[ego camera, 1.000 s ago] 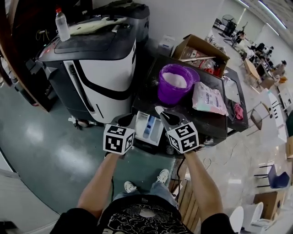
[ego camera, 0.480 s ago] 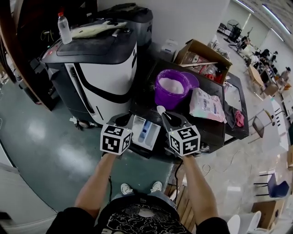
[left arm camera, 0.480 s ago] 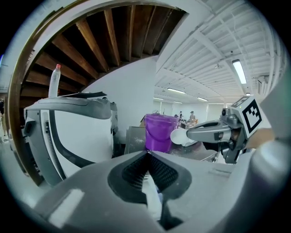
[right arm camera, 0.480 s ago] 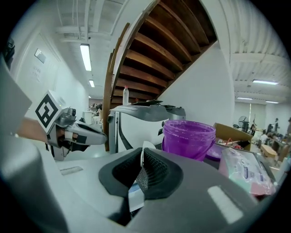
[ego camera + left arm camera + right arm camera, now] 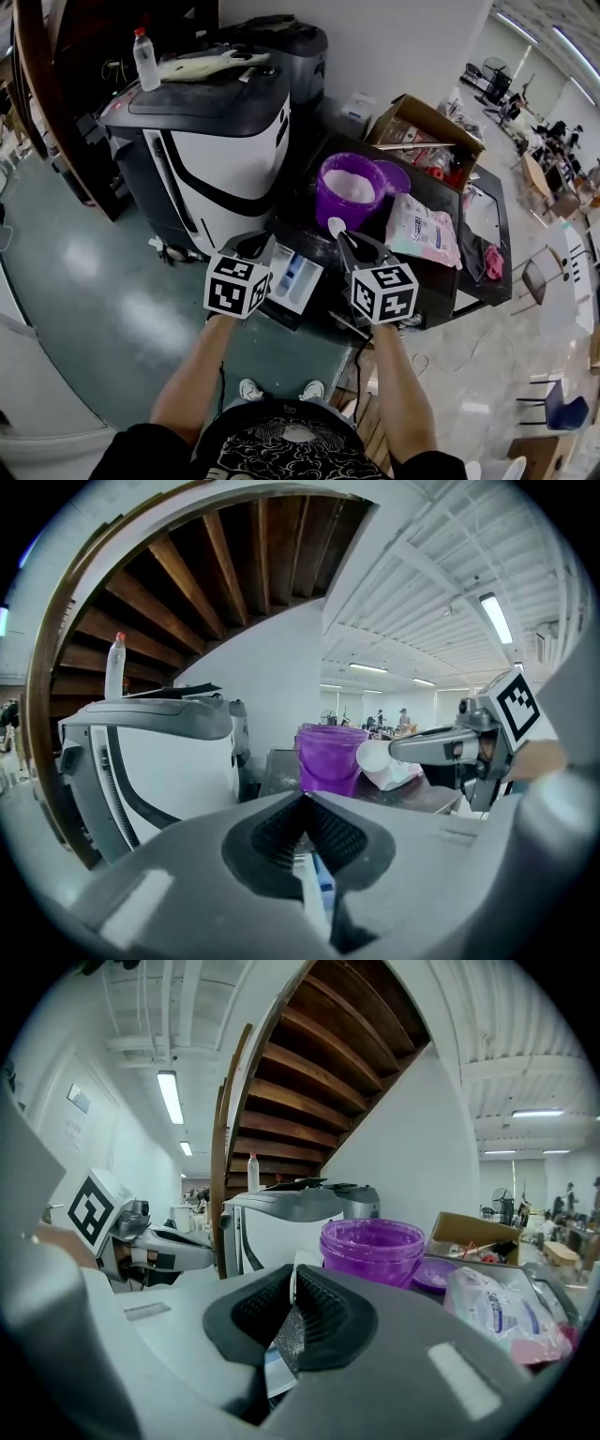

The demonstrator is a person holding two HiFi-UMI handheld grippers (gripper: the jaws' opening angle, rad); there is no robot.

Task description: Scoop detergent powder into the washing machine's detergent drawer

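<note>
The white detergent drawer [image 5: 302, 279], with a blue insert, stands pulled out at the front edge of the dark table [image 5: 473, 281]. My left gripper [image 5: 251, 246] is shut with nothing in it, just left of the drawer. In the left gripper view its jaws [image 5: 305, 799] meet above the drawer [image 5: 315, 892]. My right gripper [image 5: 349, 239] is shut on the handle of a white scoop [image 5: 336, 225], which sits between the drawer and the purple bucket [image 5: 352, 192] of white powder. From the right gripper view the bucket [image 5: 372, 1246] stands just ahead.
A white and black washing machine [image 5: 211, 131] stands to the left with a bottle [image 5: 145, 58] on top. A detergent bag [image 5: 422, 230], a purple lid [image 5: 401, 176] and a cardboard box [image 5: 427, 127] lie right of and behind the bucket.
The head view has shifted a little. The right gripper with the scoop has drifted slightly right, away from the drawer and toward the bucket. The left gripper stays beside the drawer.
</note>
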